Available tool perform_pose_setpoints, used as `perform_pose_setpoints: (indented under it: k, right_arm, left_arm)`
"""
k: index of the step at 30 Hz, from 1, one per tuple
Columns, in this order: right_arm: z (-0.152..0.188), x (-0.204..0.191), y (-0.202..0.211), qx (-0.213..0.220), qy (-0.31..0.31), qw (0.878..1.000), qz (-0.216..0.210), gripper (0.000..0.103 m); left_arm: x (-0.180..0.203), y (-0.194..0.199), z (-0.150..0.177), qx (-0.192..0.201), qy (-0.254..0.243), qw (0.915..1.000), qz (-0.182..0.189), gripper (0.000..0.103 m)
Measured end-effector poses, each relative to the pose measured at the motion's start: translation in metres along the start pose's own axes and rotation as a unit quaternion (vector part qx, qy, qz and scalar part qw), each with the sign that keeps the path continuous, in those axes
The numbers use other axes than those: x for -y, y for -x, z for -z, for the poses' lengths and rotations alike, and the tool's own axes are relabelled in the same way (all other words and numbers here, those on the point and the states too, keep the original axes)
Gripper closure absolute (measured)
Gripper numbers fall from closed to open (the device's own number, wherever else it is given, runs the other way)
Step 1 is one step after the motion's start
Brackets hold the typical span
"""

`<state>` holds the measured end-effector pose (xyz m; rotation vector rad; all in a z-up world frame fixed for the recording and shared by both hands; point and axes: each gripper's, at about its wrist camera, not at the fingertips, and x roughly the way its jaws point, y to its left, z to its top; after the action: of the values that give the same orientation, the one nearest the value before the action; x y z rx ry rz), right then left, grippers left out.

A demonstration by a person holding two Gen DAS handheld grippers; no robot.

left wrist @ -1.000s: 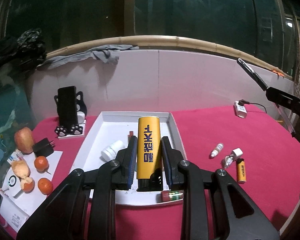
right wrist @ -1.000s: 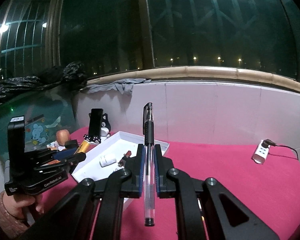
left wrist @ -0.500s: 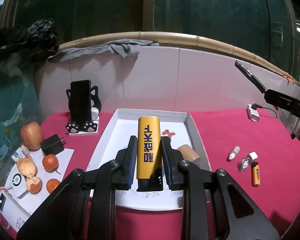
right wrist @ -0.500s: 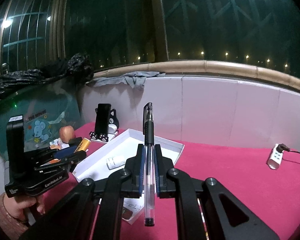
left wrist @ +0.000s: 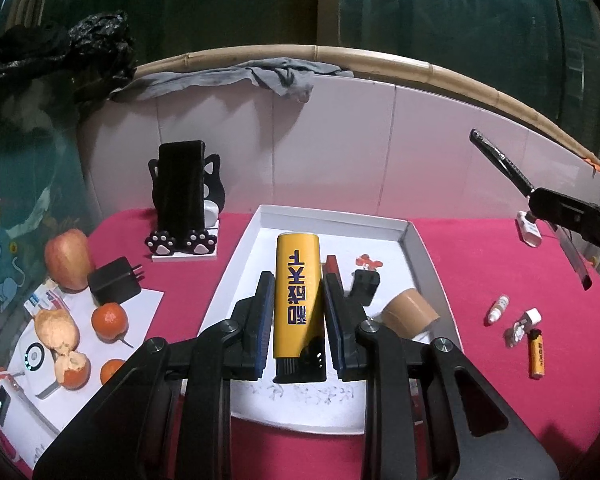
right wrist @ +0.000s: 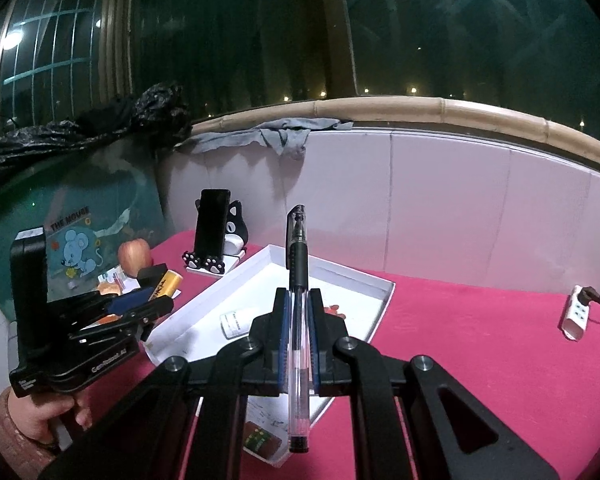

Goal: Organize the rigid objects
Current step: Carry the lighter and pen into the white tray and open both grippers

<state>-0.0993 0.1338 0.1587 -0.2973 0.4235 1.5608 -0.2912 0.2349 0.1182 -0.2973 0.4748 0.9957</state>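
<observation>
My left gripper [left wrist: 296, 292] is shut on a big yellow lighter [left wrist: 297, 300] and holds it above the near part of the white tray [left wrist: 422, 256]. The tray holds a tape roll [left wrist: 410, 314], a small black block [left wrist: 365, 285] and a red item [left wrist: 367, 262]. My right gripper [right wrist: 299, 308] is shut on a clear black-capped pen [right wrist: 298, 320], held upright above the tray's [right wrist: 380, 288] near right side. In the right wrist view the left gripper [right wrist: 140, 304] is at the left, and a white bottle [right wrist: 234, 324] lies in the tray.
A red cloth [left wrist: 480, 280] covers the table. On it at the right lie a small yellow lighter [left wrist: 537, 354], a white dropper bottle [left wrist: 498, 308] and a white charger [right wrist: 578, 314]. At the left stand a phone on a cat stand [left wrist: 182, 200], an apple [left wrist: 68, 260], oranges [left wrist: 109, 320] and a black plug [left wrist: 114, 282].
Both grippers have moved left and forward over the tray, still holding the lighter and the pen. The tape roll and black block have come into the left wrist view.
</observation>
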Motion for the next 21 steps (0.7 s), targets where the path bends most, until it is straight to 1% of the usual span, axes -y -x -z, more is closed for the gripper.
perform_pose_setpoints:
  k: [6,11,16,21]
  right_arm:
    - [-0.005,-0.008,-0.017,-0.009,-0.001,1.0,-0.009,0.097]
    - [-0.008,-0.013,-0.031,-0.019,-0.006,1.0,-0.018,0.097]
    - [-0.009,-0.016,-0.055,-0.041,-0.018,0.999,-0.026,0.097]
    - [-0.003,-0.018,-0.08,-0.066,-0.028,0.997,-0.027,0.097]
  left_arm:
    - [-0.004,-0.009,-0.004,-0.003,0.0,1.0,-0.003,0.08]
    - [-0.01,-0.023,-0.007,-0.013,0.004,0.9999,-0.005,0.079]
    - [-0.016,-0.048,-0.012,-0.037,0.022,0.9991,0.004,0.08]
    - [-0.026,-0.076,-0.016,-0.072,0.054,0.9956,0.022,0.08]
